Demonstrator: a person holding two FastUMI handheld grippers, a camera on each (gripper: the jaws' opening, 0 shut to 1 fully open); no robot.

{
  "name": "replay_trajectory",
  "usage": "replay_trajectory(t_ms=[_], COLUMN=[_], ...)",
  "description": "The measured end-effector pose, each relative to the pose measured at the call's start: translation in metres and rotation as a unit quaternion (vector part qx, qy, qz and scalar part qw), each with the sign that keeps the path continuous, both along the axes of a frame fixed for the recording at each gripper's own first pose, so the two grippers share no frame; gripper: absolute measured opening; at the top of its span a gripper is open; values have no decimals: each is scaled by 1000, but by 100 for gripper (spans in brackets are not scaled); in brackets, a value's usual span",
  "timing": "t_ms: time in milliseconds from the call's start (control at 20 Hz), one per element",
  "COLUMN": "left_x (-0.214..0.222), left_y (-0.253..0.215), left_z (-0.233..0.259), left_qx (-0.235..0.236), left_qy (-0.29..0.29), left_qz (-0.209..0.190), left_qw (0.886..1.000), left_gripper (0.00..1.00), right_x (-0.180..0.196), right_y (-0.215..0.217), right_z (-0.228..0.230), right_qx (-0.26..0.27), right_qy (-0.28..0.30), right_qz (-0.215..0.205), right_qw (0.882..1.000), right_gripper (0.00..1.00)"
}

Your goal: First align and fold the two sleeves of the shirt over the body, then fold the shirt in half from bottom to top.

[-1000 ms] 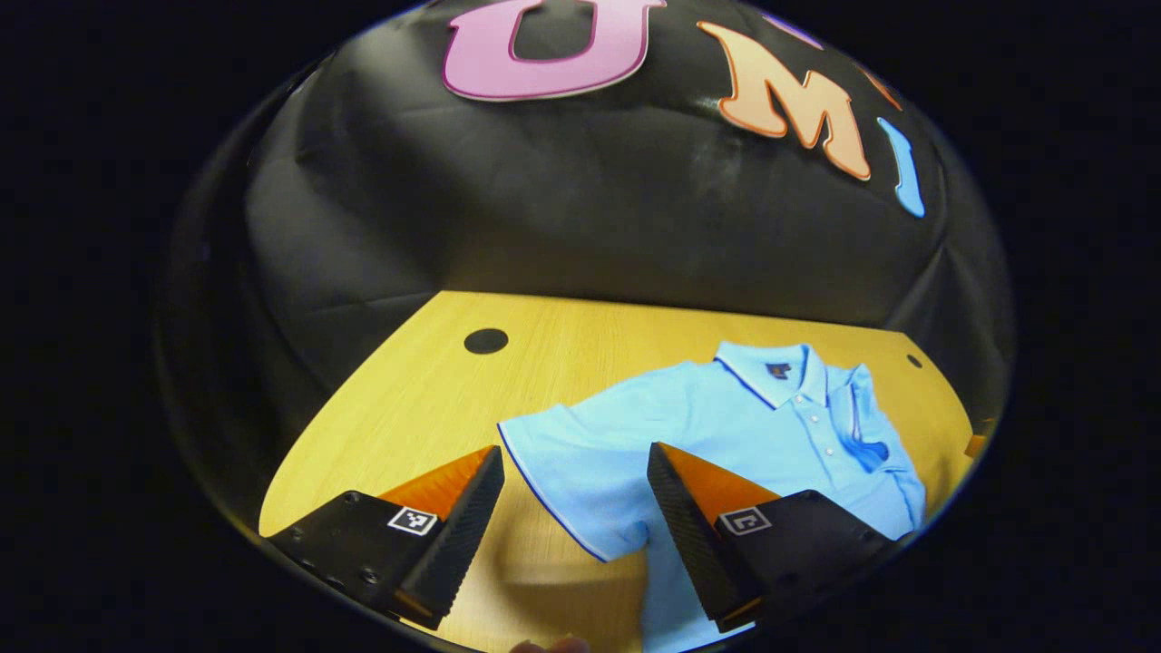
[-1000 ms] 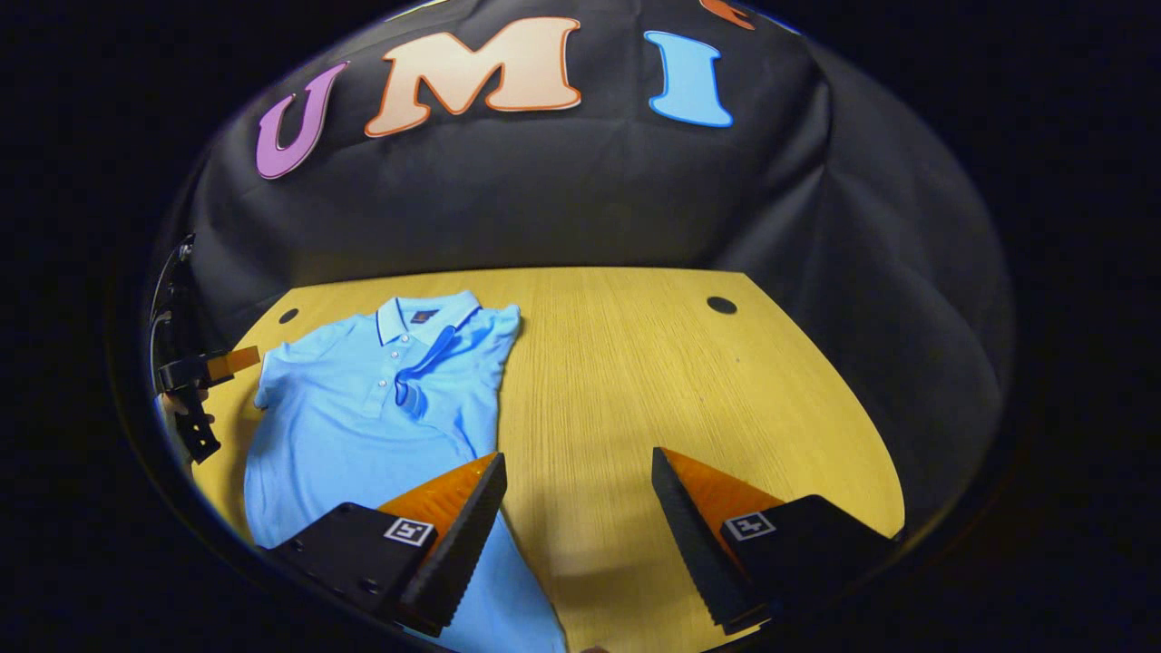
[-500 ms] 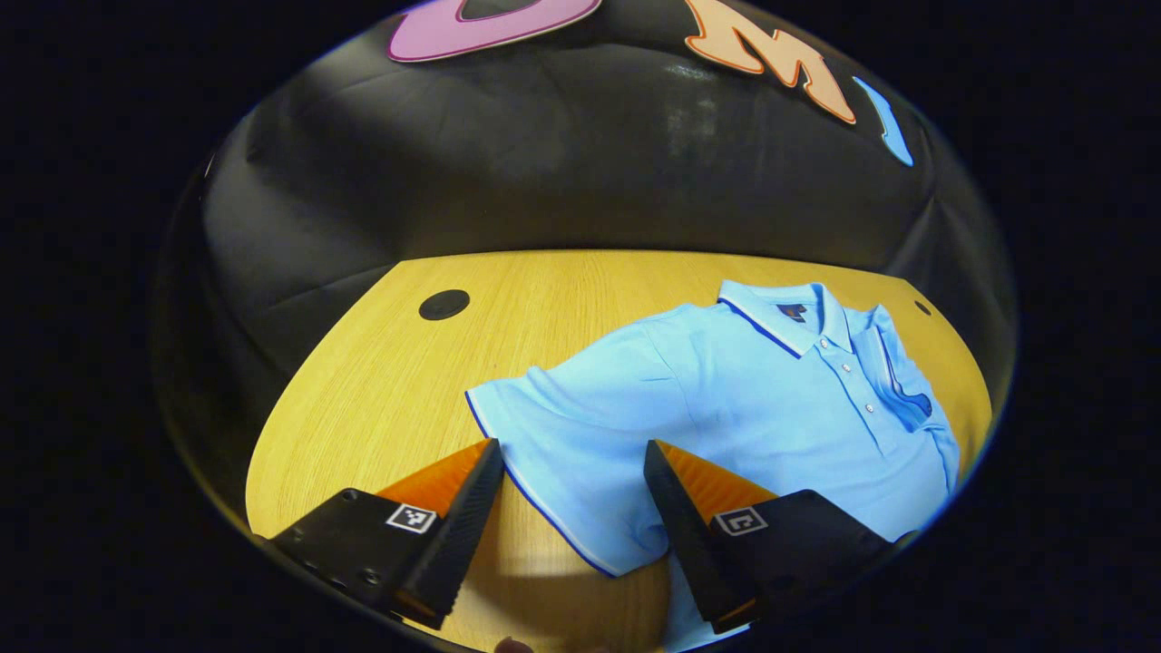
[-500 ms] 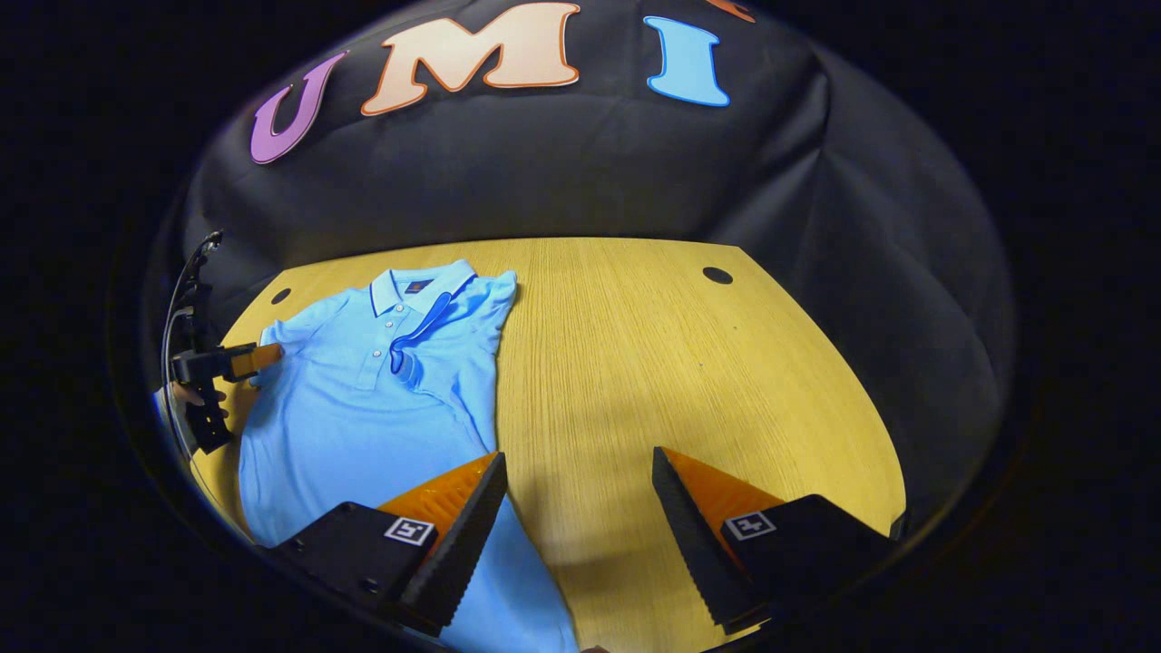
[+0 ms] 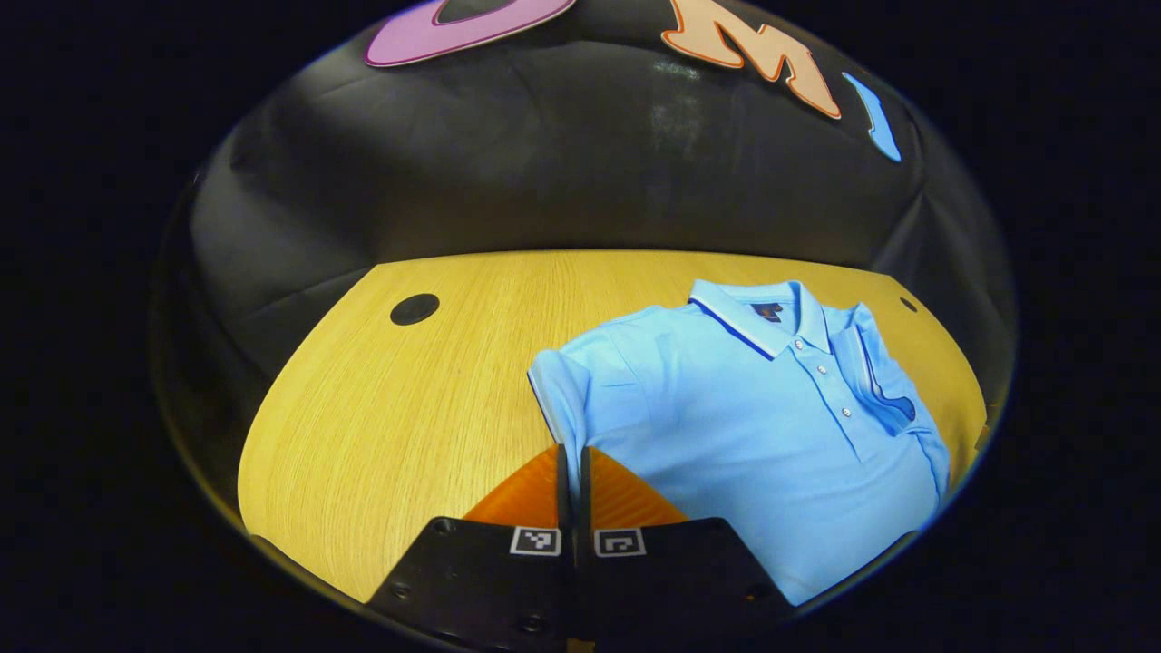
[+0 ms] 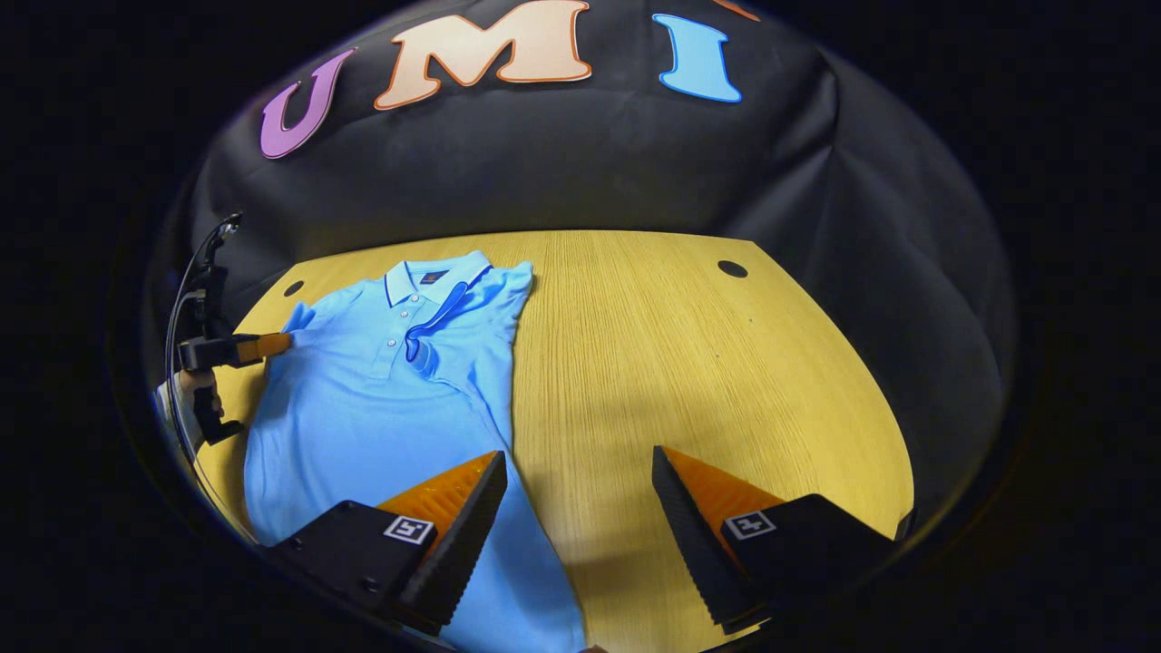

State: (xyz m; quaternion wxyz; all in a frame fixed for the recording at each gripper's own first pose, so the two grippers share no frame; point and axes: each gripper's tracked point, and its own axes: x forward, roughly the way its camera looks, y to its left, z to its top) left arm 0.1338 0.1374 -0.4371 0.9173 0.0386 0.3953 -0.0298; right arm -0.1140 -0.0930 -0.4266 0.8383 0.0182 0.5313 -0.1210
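A light blue polo shirt (image 5: 762,408) lies face up on the yellow wooden table (image 5: 408,408), collar toward the far wall. One sleeve lies folded over the chest (image 6: 453,308). The other sleeve (image 5: 558,399) is bunched up, and my left gripper (image 5: 571,453) is shut on its hem. In the right gripper view that same gripper (image 6: 272,345) shows at the shirt's (image 6: 381,399) left side, pinching the sleeve. My right gripper (image 6: 576,472) stands open above the table, by the shirt's lower right edge, with nothing between its fingers.
Round cable holes (image 5: 414,309) (image 6: 731,268) sit in the table's far corners. A hand and a cable (image 6: 195,299) show behind the left gripper. Bare tabletop (image 6: 689,363) stretches to the right of the shirt.
My left gripper has closed on the spread sleeve's hem and drawn it up, so the sleeve now bunches toward the body. My right gripper stayed open and barely moved.
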Motion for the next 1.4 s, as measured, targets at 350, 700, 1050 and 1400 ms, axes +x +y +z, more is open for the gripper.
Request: replay_trajectory(t_ms=[350,700,1050,1400], left_x=[28,25,6,-54], left_y=[-81,-151,-159,-158], left_z=[53,20,-21,92], left_qx=[14,49,106,74], left_qy=[-55,-19,26,-61], left_qz=[-73,-97,-79,-54], left_qw=[996,994,991,994], left_gripper=[0,0,2,95], right_x=[-19,-63,-77,-46], right_y=[-25,-78,-113,-72], right_z=[15,39,51,49], right_qx=[10,5,19,72], right_qy=[-16,-22,-38,-76], right_qz=[-22,-64,-78,53], right_qw=[1000,998,996,993], right_gripper=[100,100,98,98])
